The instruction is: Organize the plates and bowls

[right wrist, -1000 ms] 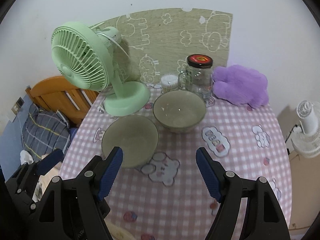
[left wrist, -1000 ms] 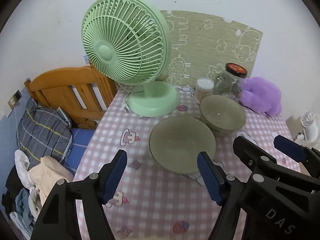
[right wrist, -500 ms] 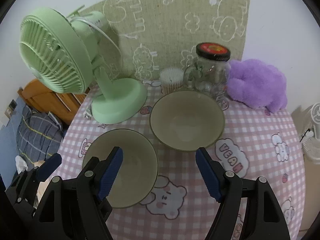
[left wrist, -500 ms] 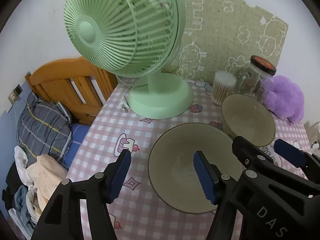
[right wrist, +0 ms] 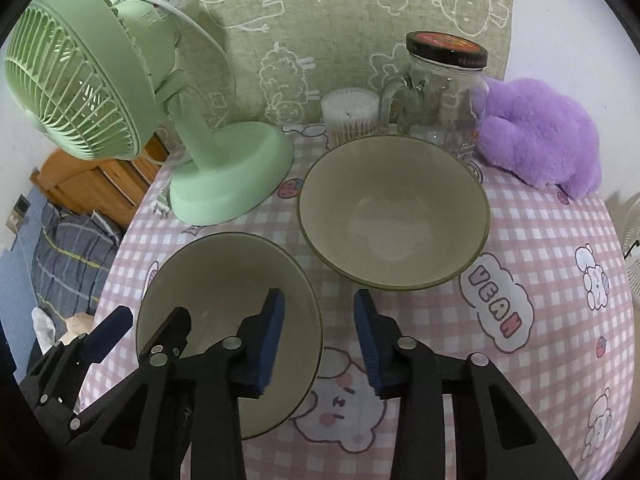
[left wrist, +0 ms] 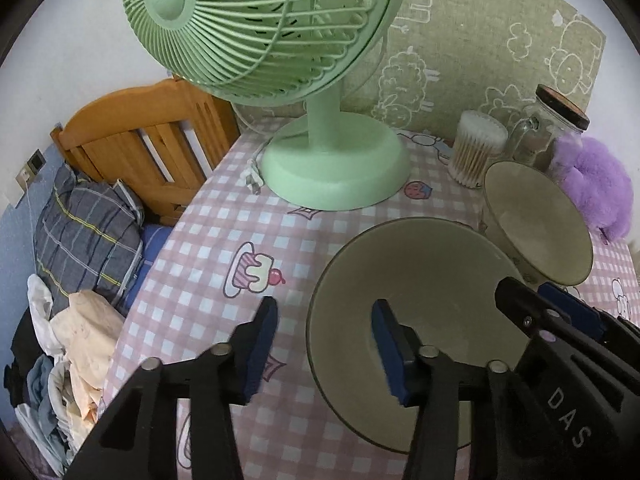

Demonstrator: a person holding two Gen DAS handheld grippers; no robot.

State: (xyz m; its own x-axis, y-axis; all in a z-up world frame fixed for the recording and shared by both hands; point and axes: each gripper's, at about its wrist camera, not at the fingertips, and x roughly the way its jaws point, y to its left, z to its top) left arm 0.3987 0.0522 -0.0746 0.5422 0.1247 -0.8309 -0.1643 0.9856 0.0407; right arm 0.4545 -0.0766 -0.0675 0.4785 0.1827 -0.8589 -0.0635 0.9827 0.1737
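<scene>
Two olive-beige bowls stand on the pink checked tablecloth [left wrist: 248, 232]. The near bowl [left wrist: 424, 280] [right wrist: 224, 280] lies under both grippers. My left gripper [left wrist: 324, 354] straddles its left rim, one finger outside over the cloth and one inside. My right gripper [right wrist: 320, 340] straddles its right rim the same way. Both pairs of jaws are closing, with the rim between them and a gap still showing at the pads. The far bowl [left wrist: 536, 220] [right wrist: 392, 216] sits just behind, untouched.
A green desk fan [left wrist: 332, 172] [right wrist: 224, 184] stands at the back left. Behind the far bowl are a cotton-swab tub [right wrist: 352, 116], a glass jar [right wrist: 440, 92] and a purple plush [right wrist: 536, 140]. A wooden headboard [left wrist: 148, 152] and piled clothes lie beyond the table's left edge.
Both grippers have come down and forward onto the near bowl. Their jaws have narrowed from wide open to a close straddle of its rim.
</scene>
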